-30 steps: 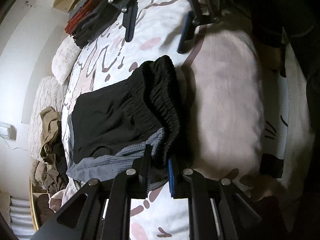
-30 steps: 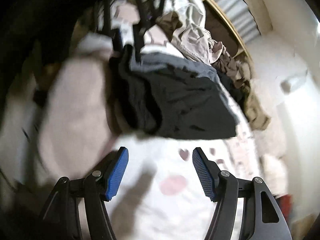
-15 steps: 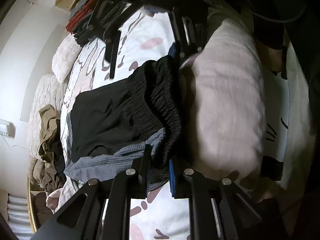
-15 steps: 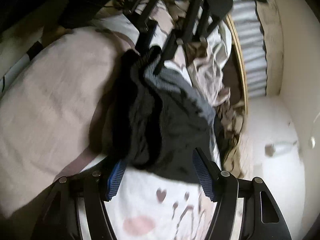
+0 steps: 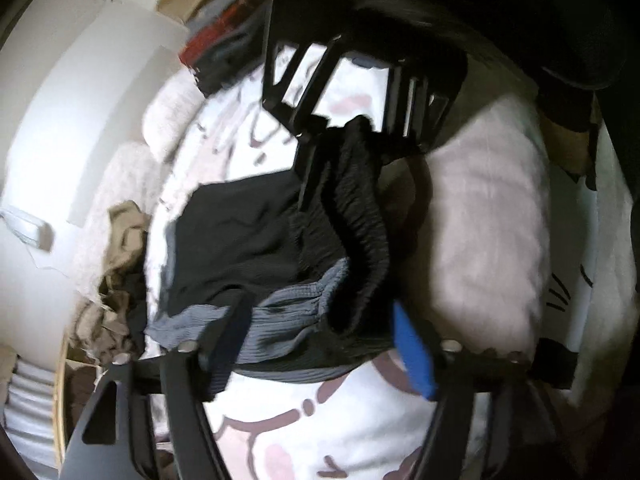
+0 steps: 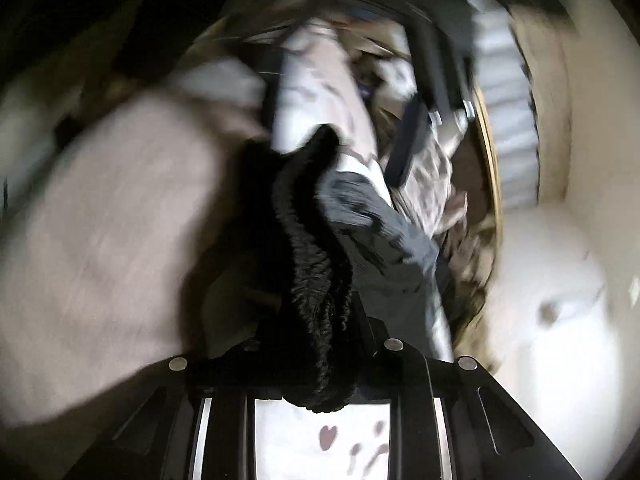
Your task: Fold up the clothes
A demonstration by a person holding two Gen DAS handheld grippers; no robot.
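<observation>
Now the black shorts (image 5: 280, 240) are clamped at the waistband by the right tongs (image 6: 316, 364); the left tongs (image 5: 320, 344) gape, straddling its near end.

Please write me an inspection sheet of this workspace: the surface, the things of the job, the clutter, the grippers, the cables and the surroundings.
Surface: bed sheet, white with pink and brown print.
Job's things: black shorts with gathered waistband, lying on a grey garment; a pink pillow beside them.
Clutter: pile of beige clothes at the bed's edge; dark and red folded stack at the far end.
Grippers: left gripper open, fingers either side of the waistband corner; right gripper shut on the waistband.
Cables: nothing seen.
Surroundings: white wall; the right wrist view is blurred.
</observation>
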